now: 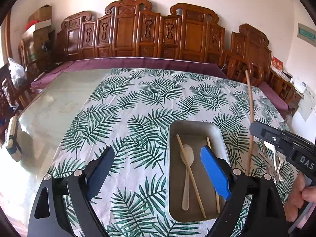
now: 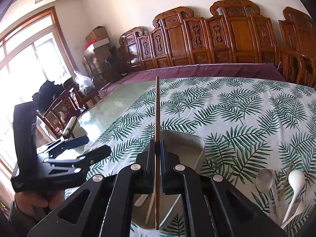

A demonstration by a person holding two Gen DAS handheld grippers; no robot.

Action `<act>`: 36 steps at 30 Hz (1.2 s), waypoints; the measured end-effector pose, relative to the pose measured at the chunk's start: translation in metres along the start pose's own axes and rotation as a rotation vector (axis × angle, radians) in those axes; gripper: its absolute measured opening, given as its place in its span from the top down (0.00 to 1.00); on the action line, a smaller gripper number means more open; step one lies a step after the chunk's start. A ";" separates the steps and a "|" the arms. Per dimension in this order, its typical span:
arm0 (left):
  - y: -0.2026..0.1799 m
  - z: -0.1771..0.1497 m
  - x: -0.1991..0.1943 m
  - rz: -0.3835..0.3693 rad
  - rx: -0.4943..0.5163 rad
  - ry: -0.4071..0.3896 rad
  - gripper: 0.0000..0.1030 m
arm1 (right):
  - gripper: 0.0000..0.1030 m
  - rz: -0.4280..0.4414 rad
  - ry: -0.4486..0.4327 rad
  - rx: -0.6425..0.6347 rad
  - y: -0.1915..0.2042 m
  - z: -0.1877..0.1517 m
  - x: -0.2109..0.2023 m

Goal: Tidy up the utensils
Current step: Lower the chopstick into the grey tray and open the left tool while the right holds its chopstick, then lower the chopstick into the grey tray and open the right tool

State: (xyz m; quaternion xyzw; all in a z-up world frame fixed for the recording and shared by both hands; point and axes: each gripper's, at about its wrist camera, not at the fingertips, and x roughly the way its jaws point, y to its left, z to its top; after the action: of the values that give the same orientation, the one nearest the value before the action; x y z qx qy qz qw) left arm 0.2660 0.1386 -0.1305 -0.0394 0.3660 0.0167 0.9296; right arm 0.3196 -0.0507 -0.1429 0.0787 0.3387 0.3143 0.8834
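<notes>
A metal tray (image 1: 194,127) lies on the leaf-print cloth. It holds a pale spoon (image 1: 186,158) with a light chopstick (image 1: 190,175) lying across it and a second chopstick (image 1: 217,199) along the right wall. My left gripper (image 1: 160,169) hovers over the tray's left edge, open and empty, its blue pad (image 1: 215,174) over the tray. My right gripper (image 2: 157,148) is shut on a long brown chopstick (image 2: 157,114) that points up and away, above the tray (image 2: 185,144). In the left wrist view the right gripper (image 1: 256,127) comes in from the right with that chopstick (image 1: 250,106).
Right of the tray, a metal spoon (image 2: 264,177), a white spoon (image 2: 296,179) and loose light chopsticks (image 2: 284,184) lie on the cloth. Bare glass tabletop (image 1: 59,102) lies to the left. Carved wooden chairs (image 1: 128,31) line the far side. The left gripper (image 2: 92,144) appears left of the tray.
</notes>
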 end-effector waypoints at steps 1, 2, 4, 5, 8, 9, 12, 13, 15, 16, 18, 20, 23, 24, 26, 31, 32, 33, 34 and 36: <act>0.002 0.000 0.000 0.004 -0.003 0.001 0.16 | 0.94 0.000 0.003 0.001 0.001 0.001 0.003; 0.004 0.000 0.000 0.009 -0.007 0.002 0.16 | 0.94 -0.006 0.009 -0.003 0.002 0.001 0.008; 0.007 0.000 0.001 0.011 -0.017 0.005 0.16 | 0.94 -0.010 0.018 -0.002 0.002 0.000 0.014; 0.008 0.000 0.001 0.014 -0.022 0.005 0.16 | 0.94 -0.011 0.026 0.001 0.002 -0.001 0.019; 0.009 0.001 0.000 0.013 -0.029 0.003 0.16 | 0.94 -0.025 0.049 0.010 -0.002 -0.007 0.033; 0.009 0.000 0.000 0.013 -0.029 0.003 0.16 | 0.94 -0.029 0.063 0.016 -0.003 -0.010 0.039; 0.009 0.001 0.001 0.016 -0.025 0.006 0.16 | 0.94 -0.049 0.102 0.020 -0.005 -0.020 0.053; 0.009 0.000 0.002 0.017 -0.022 0.008 0.16 | 0.94 -0.054 0.115 0.022 -0.006 -0.024 0.057; 0.009 0.000 0.001 0.022 -0.018 0.007 0.16 | 0.94 -0.056 0.133 0.025 -0.007 -0.030 0.062; 0.008 0.000 0.001 0.021 -0.017 0.006 0.16 | 0.94 -0.057 0.140 0.027 -0.008 -0.032 0.064; 0.008 0.000 0.000 0.021 -0.019 0.003 0.16 | 0.94 -0.058 0.160 0.032 -0.010 -0.036 0.068; 0.008 0.000 0.000 0.019 -0.022 0.003 0.16 | 0.93 -0.058 0.176 0.036 -0.010 -0.039 0.072; 0.007 -0.001 0.001 0.021 -0.015 0.008 0.16 | 0.93 -0.073 0.194 0.023 -0.010 -0.043 0.076; 0.006 -0.001 0.001 0.024 -0.011 0.010 0.16 | 0.93 -0.080 0.193 0.011 -0.010 -0.044 0.076; 0.005 -0.001 0.000 0.022 -0.006 0.008 0.16 | 0.93 -0.081 0.189 0.002 -0.011 -0.044 0.074; 0.000 -0.001 -0.001 0.014 -0.009 0.007 0.16 | 0.93 -0.091 0.159 -0.052 -0.018 -0.042 0.048; -0.003 -0.001 -0.002 0.009 -0.004 0.004 0.16 | 0.93 -0.095 0.154 -0.064 -0.020 -0.042 0.041; -0.006 -0.001 -0.002 0.007 0.000 0.003 0.16 | 0.93 -0.102 0.148 -0.078 -0.022 -0.042 0.032; -0.009 -0.001 -0.002 0.004 0.005 0.003 0.16 | 0.93 -0.114 0.142 -0.093 -0.025 -0.042 0.022; -0.016 -0.001 -0.002 -0.004 0.011 0.004 0.16 | 0.87 -0.139 0.137 -0.115 -0.033 -0.042 0.005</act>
State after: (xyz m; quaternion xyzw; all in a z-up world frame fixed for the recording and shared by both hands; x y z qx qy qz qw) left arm 0.2650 0.1225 -0.1286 -0.0351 0.3679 0.0129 0.9291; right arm 0.3120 -0.0763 -0.1888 -0.0176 0.3845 0.2759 0.8808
